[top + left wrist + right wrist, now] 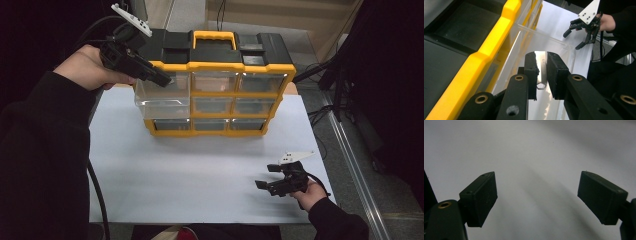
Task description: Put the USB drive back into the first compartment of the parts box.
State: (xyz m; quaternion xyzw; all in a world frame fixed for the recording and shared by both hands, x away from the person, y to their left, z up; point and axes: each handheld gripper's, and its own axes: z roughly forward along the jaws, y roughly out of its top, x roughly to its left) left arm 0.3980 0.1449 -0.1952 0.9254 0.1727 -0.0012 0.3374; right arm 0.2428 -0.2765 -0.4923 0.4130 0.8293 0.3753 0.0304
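A black and yellow drawer organizer (215, 65) stands at the back of the white table (200, 170). Its upper left clear drawer (162, 100) is pulled out toward me. My left gripper (166, 80) hovers over that open drawer (541, 40). In the left gripper view, the left gripper (542, 62) is shut on a thin flat metal piece (541, 72) with a hexagonal hole. My right gripper (265, 176) rests low at the table's front right, its jaws wide apart. Nothing lies between the jaws of the right gripper (537, 200), and bare table shows beyond them.
The organizer's other clear drawers (215, 105) are pushed in, and a yellow carry handle (215, 36) sits on its black lid. A metal rail (350, 160) and cables run along the floor right of the table. The right gripper (572, 41) appears beyond the drawer.
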